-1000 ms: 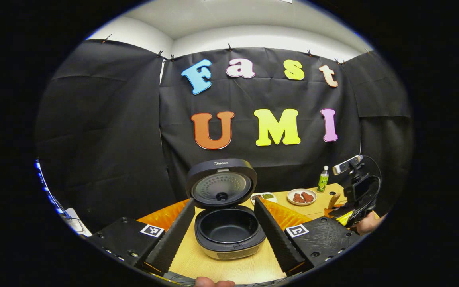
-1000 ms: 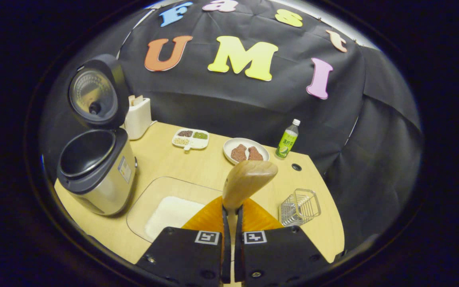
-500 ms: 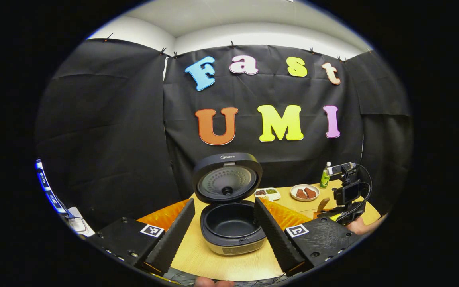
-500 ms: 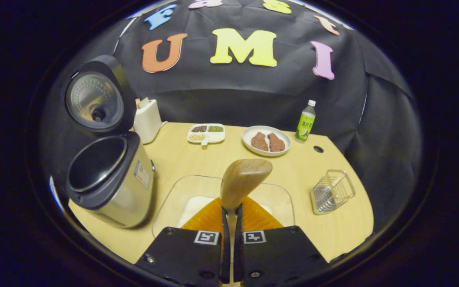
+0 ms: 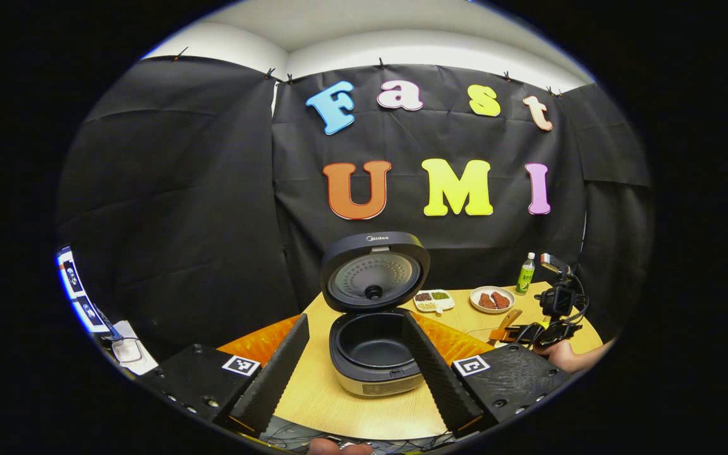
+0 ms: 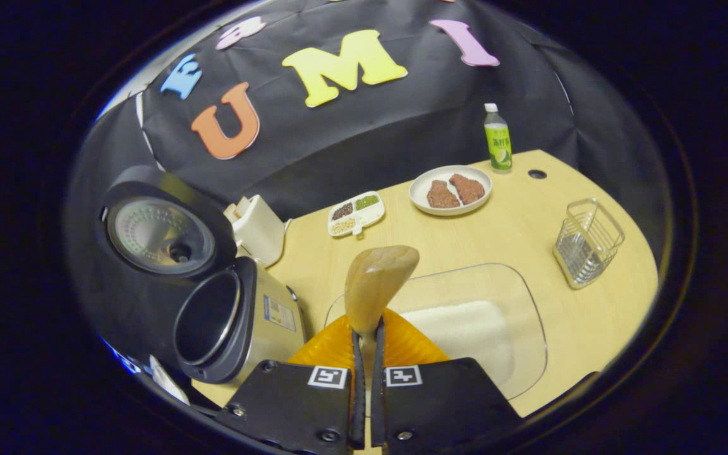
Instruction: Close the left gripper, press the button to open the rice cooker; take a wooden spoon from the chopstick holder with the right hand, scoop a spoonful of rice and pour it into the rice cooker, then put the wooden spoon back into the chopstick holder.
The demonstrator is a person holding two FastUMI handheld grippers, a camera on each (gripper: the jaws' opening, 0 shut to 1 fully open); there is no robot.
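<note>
Left gripper view: the left gripper (image 5: 357, 360) sits at the bottom of the frame with its jaws spread wide and nothing between them. Framed between its fingers (image 5: 272, 373), lower centre, stands the rice cooker (image 5: 373, 344) on the wooden table (image 5: 351, 411), its lid (image 5: 375, 270) raised upright and the dark inner pot bare. At the right edge, the right gripper (image 5: 508, 327) appears farther off, held by a hand (image 5: 567, 357), with the wooden spoon (image 5: 508, 318) in its grip.

Right gripper view: the right gripper (image 6: 367, 341) occupies the bottom centre, jaws drawn narrow and clamped on the handle of the wooden spoon (image 6: 376, 284), whose bowl rises toward mid-frame. Just behind the spoon, lower right of centre, lies a clear glass dish (image 6: 515, 316) holding white rice (image 6: 459, 332). The rice cooker (image 6: 231, 322) stands at lower left with its lid (image 6: 162, 227) open. A wire chopstick holder (image 6: 587, 242) stands at the right of the table (image 6: 515, 234), well apart from the spoon. Toward the upper centre are a divided grain tray (image 6: 356, 213), a plate of two brown pieces (image 6: 450, 190), a green bottle (image 6: 497, 138) and a white appliance (image 6: 258, 229) beside the cooker.
</note>
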